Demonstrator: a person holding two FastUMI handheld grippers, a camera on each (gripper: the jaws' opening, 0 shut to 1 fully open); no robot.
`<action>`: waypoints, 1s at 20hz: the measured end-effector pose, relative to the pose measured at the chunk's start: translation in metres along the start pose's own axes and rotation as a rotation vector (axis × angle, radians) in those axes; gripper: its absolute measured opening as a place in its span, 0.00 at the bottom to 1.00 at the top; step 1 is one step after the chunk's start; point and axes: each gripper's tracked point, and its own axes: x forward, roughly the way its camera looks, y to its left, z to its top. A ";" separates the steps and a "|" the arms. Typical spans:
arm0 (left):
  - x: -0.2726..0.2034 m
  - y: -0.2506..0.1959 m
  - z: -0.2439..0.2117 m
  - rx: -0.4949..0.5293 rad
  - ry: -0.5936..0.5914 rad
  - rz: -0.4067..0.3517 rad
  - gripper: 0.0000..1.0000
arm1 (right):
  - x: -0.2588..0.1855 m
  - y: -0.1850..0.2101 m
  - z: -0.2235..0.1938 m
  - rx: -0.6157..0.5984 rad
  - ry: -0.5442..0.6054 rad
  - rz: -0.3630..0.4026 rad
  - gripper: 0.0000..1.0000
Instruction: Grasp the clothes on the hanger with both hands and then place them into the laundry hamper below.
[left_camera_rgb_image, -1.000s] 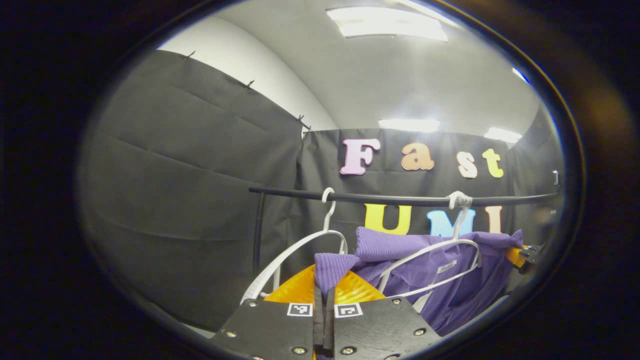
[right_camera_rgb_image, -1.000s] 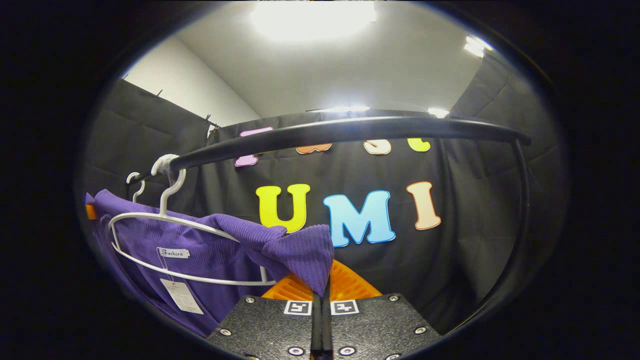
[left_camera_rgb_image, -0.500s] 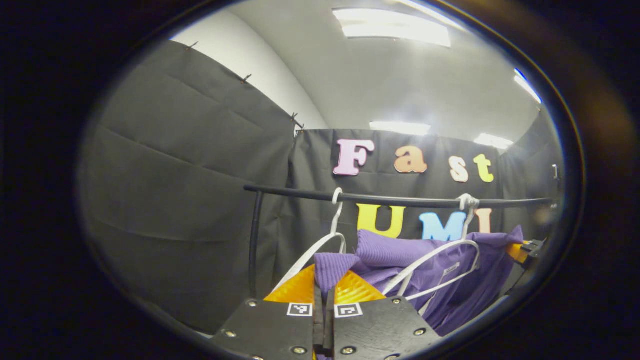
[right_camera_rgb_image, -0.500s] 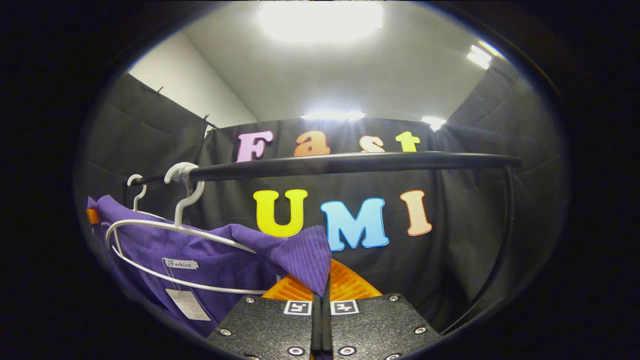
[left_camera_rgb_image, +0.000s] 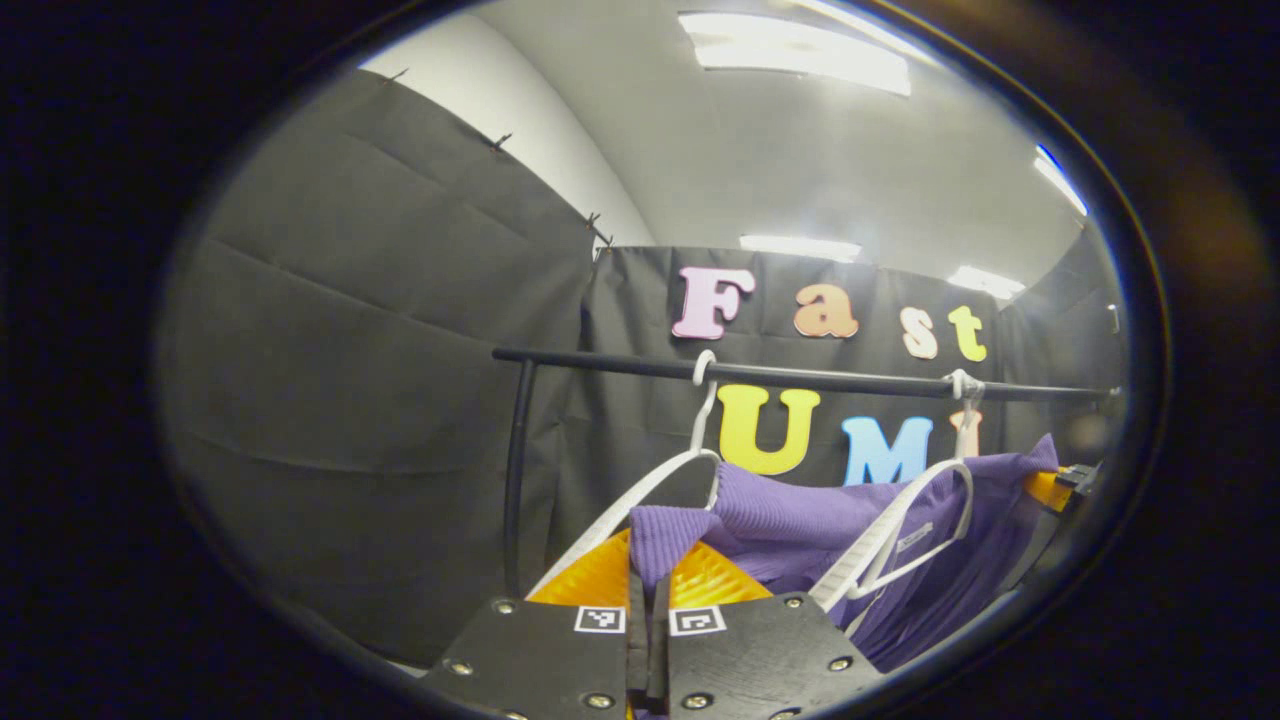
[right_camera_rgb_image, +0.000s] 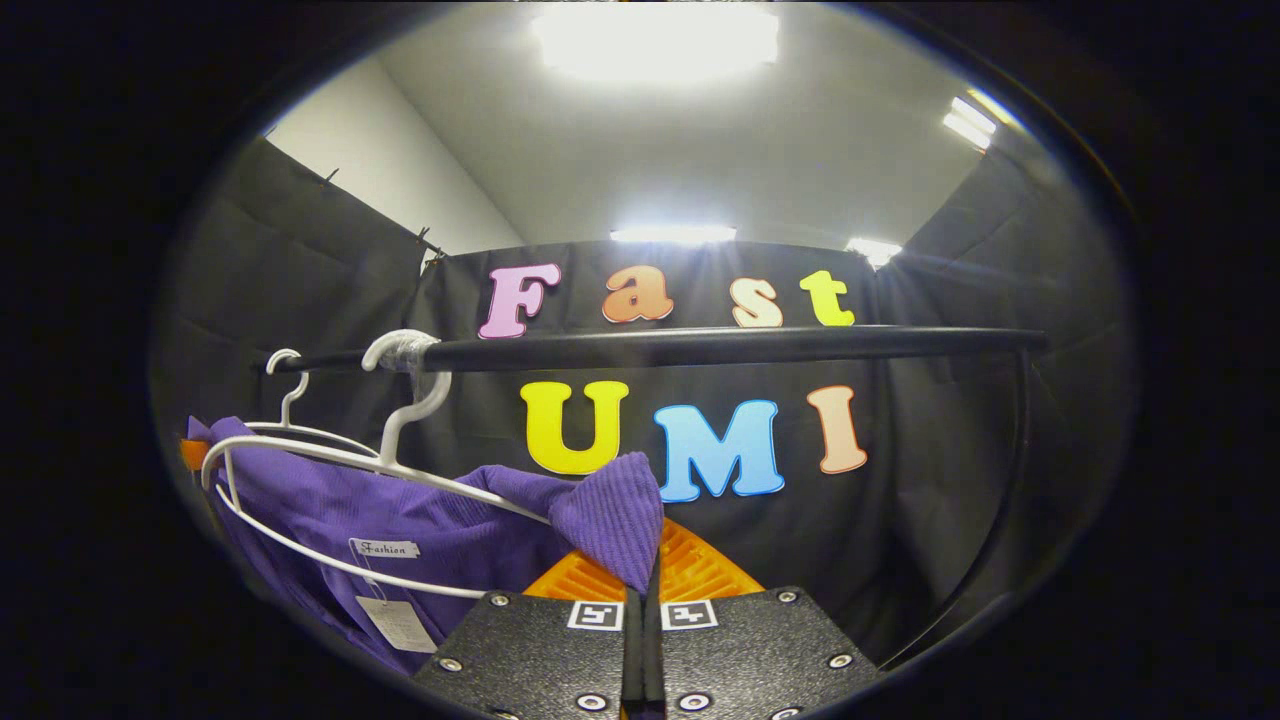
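A purple ribbed garment (left_camera_rgb_image: 800, 520) stretches between both grippers, just below a black clothes rail (left_camera_rgb_image: 800, 378). My left gripper (left_camera_rgb_image: 648, 590) is shut on one purple shoulder fold. My right gripper (right_camera_rgb_image: 645, 590) is shut on the other purple fold (right_camera_rgb_image: 610, 515). A white hanger (right_camera_rgb_image: 330, 470) hooks over the rail (right_camera_rgb_image: 700, 347) and still lies across the garment (right_camera_rgb_image: 400, 530), tilted. In the left gripper view that hanger (left_camera_rgb_image: 900, 530) leans over the cloth, and the other gripper (left_camera_rgb_image: 1060, 485) shows at the far right edge.
A second white hanger (left_camera_rgb_image: 650, 490) hangs bare on the rail nearer the left post (left_camera_rgb_image: 515, 470). The rail's right post (right_camera_rgb_image: 1015, 480) curves down at the right gripper view's edge. A paper tag (right_camera_rgb_image: 400, 625) dangles from the garment's collar.
Both grippers have come down and back with the garment; the rail now sits higher and farther off in both views. The hanger has tilted as the cloth slides off it.
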 end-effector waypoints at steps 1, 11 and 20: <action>-0.004 0.002 -0.004 -0.019 0.003 -0.011 0.01 | -0.002 0.001 0.001 -0.002 -0.002 -0.004 0.00; -0.034 -0.019 -0.039 0.011 0.018 -0.040 0.05 | -0.002 -0.022 0.004 -0.001 -0.019 -0.025 0.00; -0.034 -0.058 -0.061 0.011 0.055 -0.008 0.01 | 0.048 -0.071 -0.019 0.023 -0.005 -0.022 0.00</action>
